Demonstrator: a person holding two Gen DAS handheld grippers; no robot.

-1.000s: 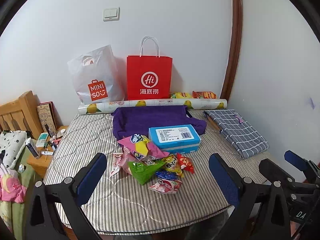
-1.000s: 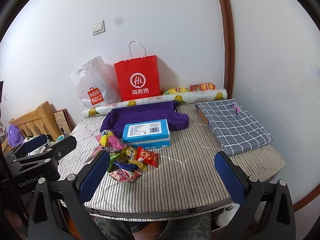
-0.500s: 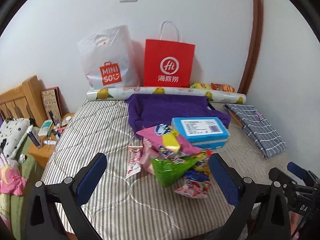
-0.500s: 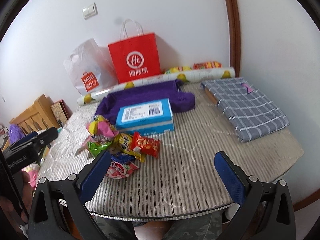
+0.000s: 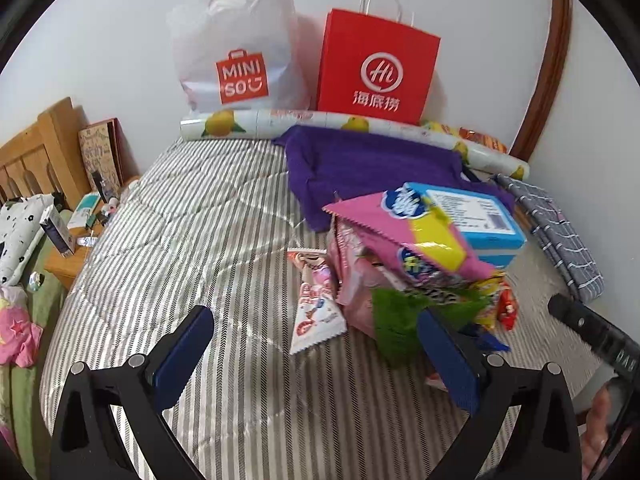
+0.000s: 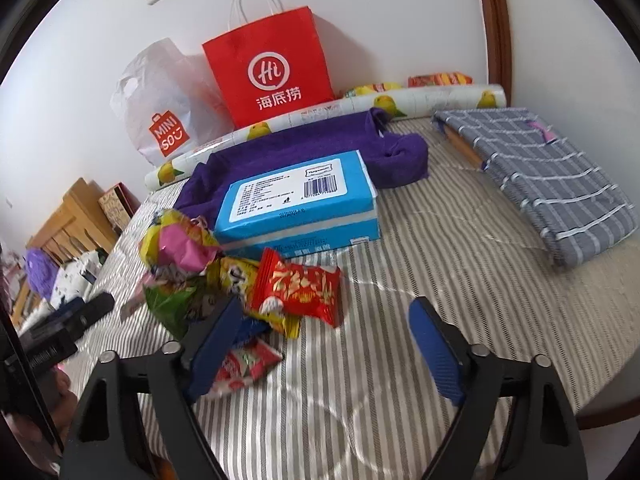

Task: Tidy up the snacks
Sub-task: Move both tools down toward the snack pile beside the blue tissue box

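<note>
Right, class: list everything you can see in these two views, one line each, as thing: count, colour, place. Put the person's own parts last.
snack packets: several, mixed colours, piled in front of the box
box: one, blue, partly on the purple cloth
purple cloth: one, behind the pile
paper bag: one, red, against the wall
plastic bag: one, white, left of the paper bag
paper roll: one, white with fruit print, in front of the bags
checked cloth: one, grey, folded, right side
mattress: one, striped, under everything
left hand-held gripper: open, nothing between its jaws
right hand-held gripper: jaws closing, nothing gripped
</note>
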